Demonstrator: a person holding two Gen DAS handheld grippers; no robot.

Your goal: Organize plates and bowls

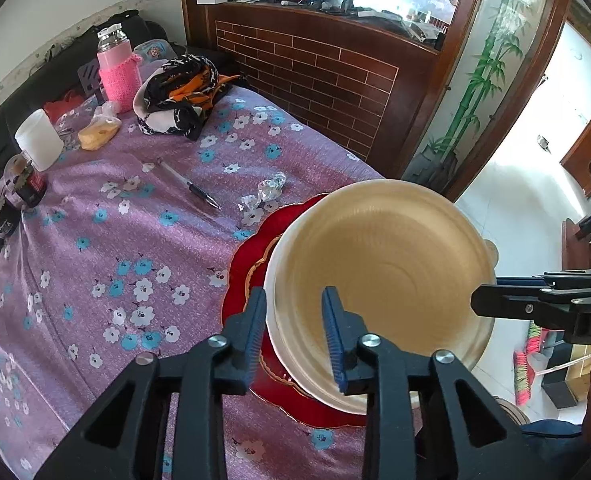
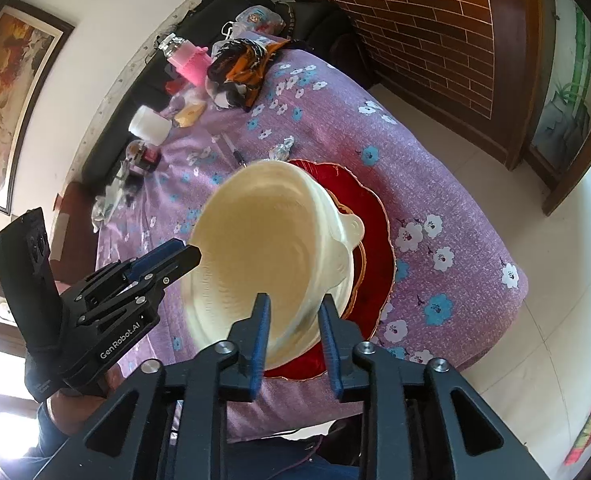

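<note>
A cream bowl (image 1: pixel 383 264) (image 2: pixel 271 232) with a small side handle rests on a scalloped red plate (image 1: pixel 247 256) (image 2: pixel 379 240) with a gold edge, near the table's corner. The bowl looks slightly blurred. My left gripper (image 1: pixel 293 328) straddles the bowl's rim on one side, its blue pads standing a little apart from the wall. My right gripper (image 2: pixel 293 328) straddles the opposite rim the same way, with a gap beside the pads. Each gripper also shows in the other's view: the right gripper (image 1: pixel 483 300) and the left gripper (image 2: pixel 175 256).
On the purple flowered tablecloth (image 1: pixel 135 240) lie a pen (image 1: pixel 187 186) and a foil wrapper (image 1: pixel 269 190). Farther back stand a white cup (image 1: pixel 39 140), a pink bottle (image 1: pixel 115 72), a patterned cloth (image 1: pixel 183 92) and a small jar (image 1: pixel 25 180). The table's edge and the tiled floor lie just beyond the plate.
</note>
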